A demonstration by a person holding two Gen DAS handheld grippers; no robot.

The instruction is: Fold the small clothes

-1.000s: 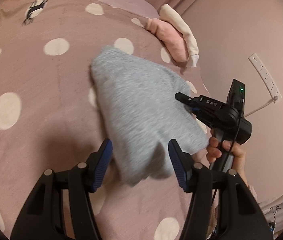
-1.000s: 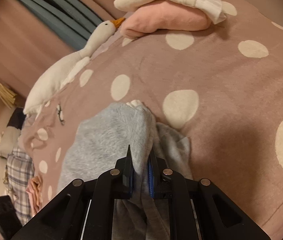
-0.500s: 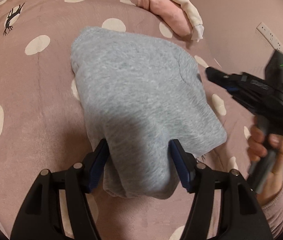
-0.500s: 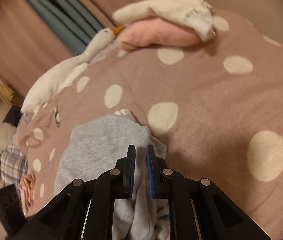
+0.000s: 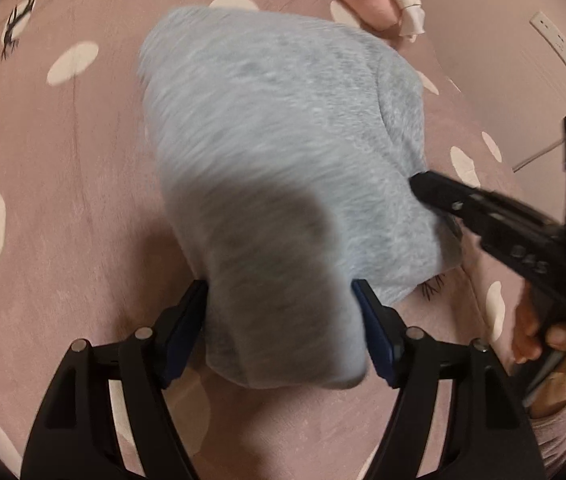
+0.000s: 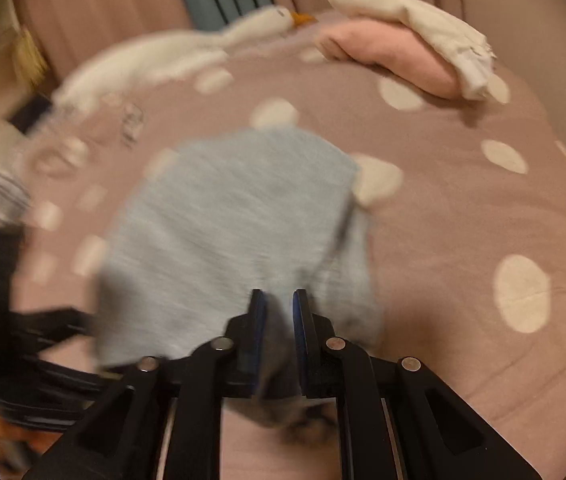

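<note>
Your grey garment (image 5: 283, 152) lies folded on the pink, dotted bed cover (image 5: 63, 200), and both wrist views smear it with motion blur, so its seams and edges are hard to read. Your left gripper (image 5: 281, 316) has its fingers (image 5: 181, 324) apart and opening, with the near end of the garment bulging up between them; the cloth hides the inner faces of the pads, so you cannot tell whether they touch it. Your right gripper (image 6: 277, 320) has its fingers close together, clamped on a fold of the garment's near edge; below the fingers the cloth blurs into shadow. In the left view that gripper reaches in from the right, its tip at the garment's right edge, with your hand (image 5: 543, 340) on the handle partly cut off by the frame. At the far edge of the bed, a cream garment (image 6: 423, 28) lies on a folded pink one (image 6: 395, 60), beside a white plush goose (image 6: 187, 52) that is badly blurred.
</note>
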